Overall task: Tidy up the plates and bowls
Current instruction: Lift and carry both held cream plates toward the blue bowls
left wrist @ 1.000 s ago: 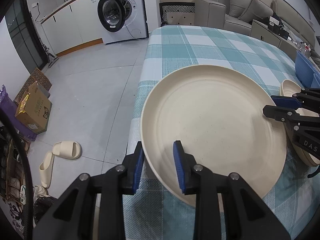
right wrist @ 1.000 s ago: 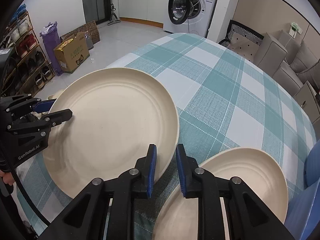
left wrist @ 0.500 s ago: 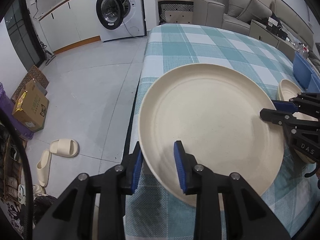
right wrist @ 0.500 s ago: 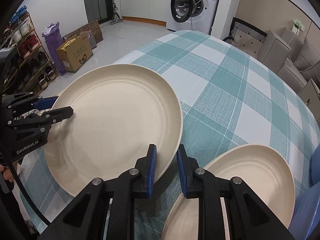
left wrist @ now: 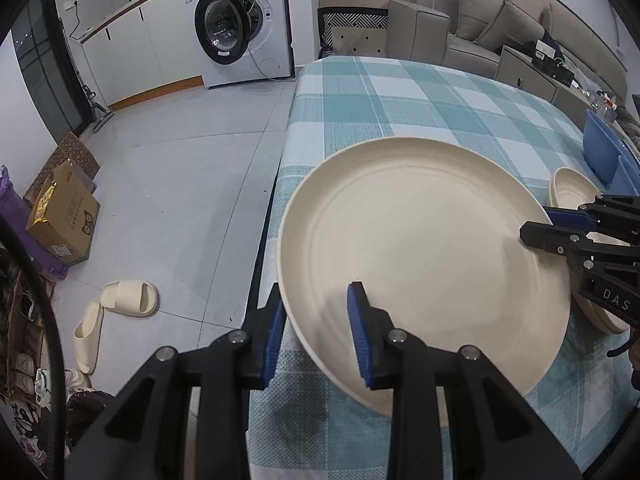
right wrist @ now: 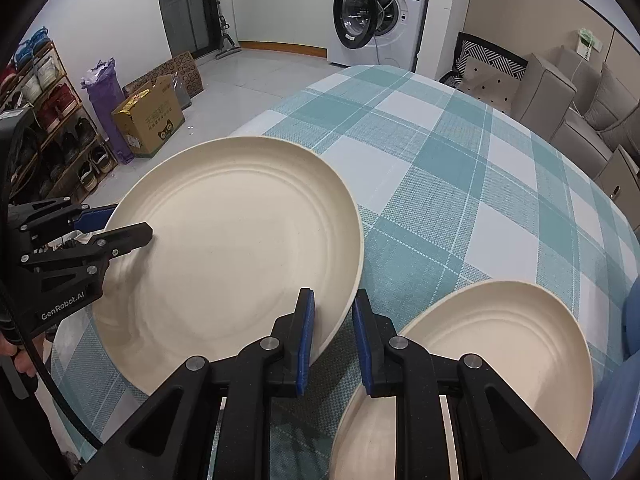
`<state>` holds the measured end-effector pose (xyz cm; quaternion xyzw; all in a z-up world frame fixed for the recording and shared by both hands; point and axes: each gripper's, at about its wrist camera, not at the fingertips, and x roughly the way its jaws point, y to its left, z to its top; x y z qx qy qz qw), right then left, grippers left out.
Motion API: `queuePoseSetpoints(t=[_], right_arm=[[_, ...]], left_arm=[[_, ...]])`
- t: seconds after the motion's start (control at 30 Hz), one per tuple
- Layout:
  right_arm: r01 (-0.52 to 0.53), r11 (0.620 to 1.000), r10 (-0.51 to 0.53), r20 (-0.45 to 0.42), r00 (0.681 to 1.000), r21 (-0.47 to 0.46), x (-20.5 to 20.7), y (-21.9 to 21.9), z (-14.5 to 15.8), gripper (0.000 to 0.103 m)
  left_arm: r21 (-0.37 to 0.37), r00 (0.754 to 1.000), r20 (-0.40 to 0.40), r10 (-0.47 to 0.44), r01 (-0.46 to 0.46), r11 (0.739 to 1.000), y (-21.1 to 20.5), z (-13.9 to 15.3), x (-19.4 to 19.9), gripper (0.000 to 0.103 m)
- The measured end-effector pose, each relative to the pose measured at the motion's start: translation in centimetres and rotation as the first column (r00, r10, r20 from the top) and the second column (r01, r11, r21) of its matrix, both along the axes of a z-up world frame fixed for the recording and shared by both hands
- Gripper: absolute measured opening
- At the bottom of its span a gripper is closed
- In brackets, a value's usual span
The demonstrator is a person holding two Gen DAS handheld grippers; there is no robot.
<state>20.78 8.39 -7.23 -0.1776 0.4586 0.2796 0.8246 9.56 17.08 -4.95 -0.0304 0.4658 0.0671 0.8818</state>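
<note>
A large cream plate [left wrist: 420,240] hangs tilted just above the checked tablecloth [left wrist: 400,96], near the table's left edge. My left gripper [left wrist: 316,312] is shut on its near rim. My right gripper [right wrist: 334,308] is shut on the opposite rim of the same plate [right wrist: 232,240]. Each gripper shows in the other's view: the right one [left wrist: 536,236] at the plate's right rim, the left one [right wrist: 132,236] at its left rim. A second cream plate [right wrist: 480,360] lies on the cloth just right of my right gripper, and it also shows in the left wrist view [left wrist: 568,194].
Blue plastic pieces [left wrist: 600,148] stand at the table's right edge beyond the second plate. Left of the table the floor drops away, with slippers [left wrist: 128,300], a cardboard box [left wrist: 64,220] and a washing machine [left wrist: 240,24]. A sofa [left wrist: 480,32] stands behind the table.
Both grippers keep their hold on the large plate. The views have shifted only slightly, and the plate stays in about the same place.
</note>
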Motion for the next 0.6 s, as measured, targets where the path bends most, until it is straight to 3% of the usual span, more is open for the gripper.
queuePoseSetpoints(t=[0.6], right_arm=[[0.036, 0.997, -0.041, 0.074, 0.996, 0.065, -1.8, -3.6, 4.5, 0.02]], left_arm=[[0.006, 0.995, 0.09, -0.033, 0.033, 0.999, -2.4, 3.6, -0.7, 0.029]])
